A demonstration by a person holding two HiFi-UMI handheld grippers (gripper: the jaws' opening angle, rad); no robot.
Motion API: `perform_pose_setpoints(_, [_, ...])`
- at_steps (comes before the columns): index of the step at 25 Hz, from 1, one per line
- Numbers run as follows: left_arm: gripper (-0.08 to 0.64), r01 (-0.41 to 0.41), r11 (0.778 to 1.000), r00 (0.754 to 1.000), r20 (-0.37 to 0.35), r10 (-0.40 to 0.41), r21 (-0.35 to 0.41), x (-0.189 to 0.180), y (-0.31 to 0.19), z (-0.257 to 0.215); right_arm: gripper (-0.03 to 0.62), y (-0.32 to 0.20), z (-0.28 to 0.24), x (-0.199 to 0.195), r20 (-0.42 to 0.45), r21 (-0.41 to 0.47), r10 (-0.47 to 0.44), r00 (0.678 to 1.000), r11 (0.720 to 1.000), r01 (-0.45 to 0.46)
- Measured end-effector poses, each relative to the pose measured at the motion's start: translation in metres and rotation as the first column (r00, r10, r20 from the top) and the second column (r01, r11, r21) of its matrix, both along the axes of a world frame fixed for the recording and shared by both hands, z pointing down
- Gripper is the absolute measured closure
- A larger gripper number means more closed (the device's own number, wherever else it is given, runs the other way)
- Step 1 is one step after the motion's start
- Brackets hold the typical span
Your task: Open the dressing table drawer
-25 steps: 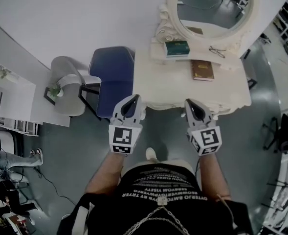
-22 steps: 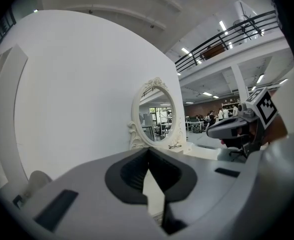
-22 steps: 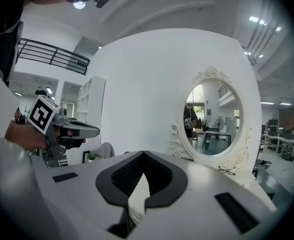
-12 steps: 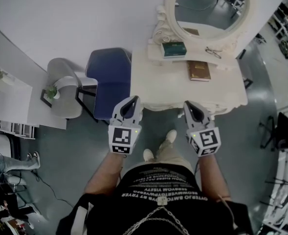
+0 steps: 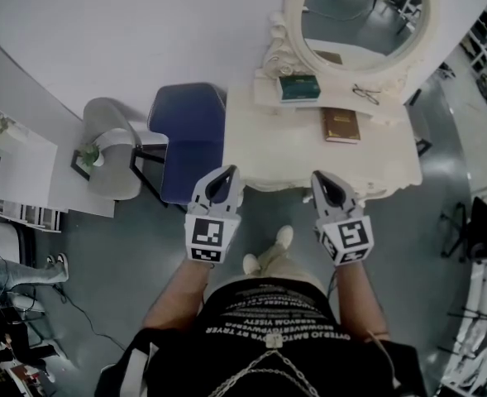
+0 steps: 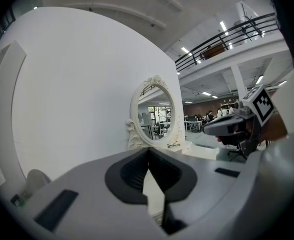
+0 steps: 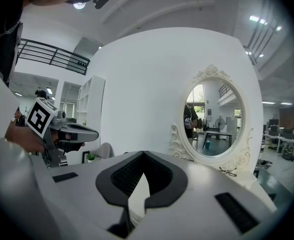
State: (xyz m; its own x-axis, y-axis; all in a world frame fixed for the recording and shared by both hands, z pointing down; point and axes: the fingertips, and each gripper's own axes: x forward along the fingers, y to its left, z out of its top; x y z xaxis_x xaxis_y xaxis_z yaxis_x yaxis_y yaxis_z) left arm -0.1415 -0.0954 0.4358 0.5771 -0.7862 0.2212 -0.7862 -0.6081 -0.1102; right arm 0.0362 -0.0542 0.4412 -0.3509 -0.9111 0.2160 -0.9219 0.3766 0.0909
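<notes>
- Drawer front is hiding beneath the near lip of the dressing table (image 5: 309, 151), which is standing in the upper middle of the head view, below the oval mirror (image 5: 363, 15). No view is showing a handle, so I am only judging that the drawer is lying along that near edge.
- Left tongs (image 5: 224, 172) and right tongs (image 5: 319, 176) are hovering side by side in the lower middle of the frame. Both are pointing up the frame at the table and neither is touching it.
- Both pairs are sitting clenched, with their tips meeting and nothing caught between them, as each gripper view is showing.
- Long axis of the drawer front is probably running left to right across the frame, crosswise to the tongs. A pull would then be coming straight down the frame toward the person.
- Right tongs are lining up near the middle of that front edge, just short of it. Left tongs are aiming at the table's left corner, beside the blue chair (image 5: 189, 139). The right hand is therefore looking the better placed for a central handle.
- Whichever pair is going in will likely be needing to unclench first.
</notes>
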Motion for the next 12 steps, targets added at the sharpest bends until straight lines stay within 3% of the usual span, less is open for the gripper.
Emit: perform_pose_setpoints(12, [0.557,0.016,1.0,1.0,0.002,-0.016,-0.003,0.009,-0.018,0.0,0.589,-0.019,0.0,0.01,0.016,-0.014,-0.002,1.0,1.0,0.003])
